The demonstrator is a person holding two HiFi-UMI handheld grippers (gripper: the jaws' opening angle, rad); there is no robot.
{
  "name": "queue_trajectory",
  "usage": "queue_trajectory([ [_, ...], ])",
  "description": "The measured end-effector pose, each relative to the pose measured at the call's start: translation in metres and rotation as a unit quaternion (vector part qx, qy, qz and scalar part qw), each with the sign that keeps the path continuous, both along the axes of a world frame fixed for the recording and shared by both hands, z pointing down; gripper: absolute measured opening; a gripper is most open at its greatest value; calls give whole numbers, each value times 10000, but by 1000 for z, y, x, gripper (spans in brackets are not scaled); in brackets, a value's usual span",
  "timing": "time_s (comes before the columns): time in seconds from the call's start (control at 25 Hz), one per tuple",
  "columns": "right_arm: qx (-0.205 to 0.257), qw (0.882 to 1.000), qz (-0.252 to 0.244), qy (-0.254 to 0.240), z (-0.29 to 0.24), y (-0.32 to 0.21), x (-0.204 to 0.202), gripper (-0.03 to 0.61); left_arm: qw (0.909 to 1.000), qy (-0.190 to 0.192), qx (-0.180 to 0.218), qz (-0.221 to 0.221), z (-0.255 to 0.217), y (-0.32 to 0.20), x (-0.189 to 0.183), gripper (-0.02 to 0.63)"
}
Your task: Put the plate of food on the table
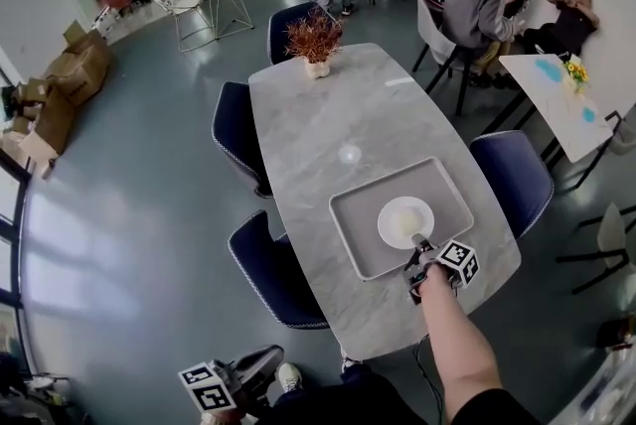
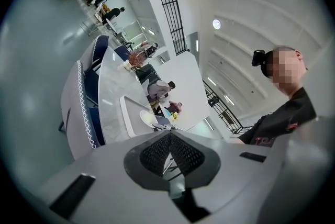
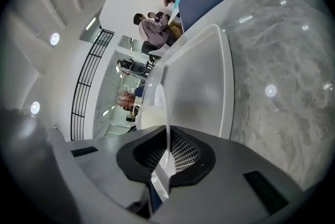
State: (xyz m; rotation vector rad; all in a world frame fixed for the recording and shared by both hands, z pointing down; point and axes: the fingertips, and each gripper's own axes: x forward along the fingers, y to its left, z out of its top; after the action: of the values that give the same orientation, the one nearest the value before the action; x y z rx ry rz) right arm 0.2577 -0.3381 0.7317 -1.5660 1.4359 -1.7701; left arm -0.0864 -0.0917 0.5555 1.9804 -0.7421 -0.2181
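Jaws of the left gripper are pressed together with nothing between them. In the head view this gripper hangs low at the near left, off the tabletop's near edge and beside the person's white shoe. The right gripper, at the end of a bare forearm, reaches over the near right part of the tabletop. In the right gripper view its jaws are nearly closed, pinching the thin near rim of the plate, which passes edge-on between the pads. The plate is round and white with a pale cream patch on it; what that food is cannot be made out. It sits inside the grey rectangular tray, toward the tray's near right side; whether its base rests on the tray floor or is lifted just clear cannot be told. The tray lies flat on the grey marble tabletop, on its near half. Farther along, near the far end, stands a reddish plant in a small white pot. Navy blue chairs flank the tabletop: one at the near left, another farther along the left side, one on the right and one at the far end. Beyond, people sit at the far right, and cardboard boxes are piled at the far left.
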Motion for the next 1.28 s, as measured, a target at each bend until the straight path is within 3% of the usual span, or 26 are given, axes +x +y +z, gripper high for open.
queue_trajectory([
  [0.24,-280,9996,74,-25,14,-25,5,18,9998,-24,-133,-126,2,-6,4,5],
  [0.92,-468,9989,17,-98,32,-46,6,18,9993,-64,-216,-301,7,-20,10,6],
  [1.28,-770,9960,-362,266,36,-47,8,23,9993,-22,-225,-298,10,-17,13,5],
])
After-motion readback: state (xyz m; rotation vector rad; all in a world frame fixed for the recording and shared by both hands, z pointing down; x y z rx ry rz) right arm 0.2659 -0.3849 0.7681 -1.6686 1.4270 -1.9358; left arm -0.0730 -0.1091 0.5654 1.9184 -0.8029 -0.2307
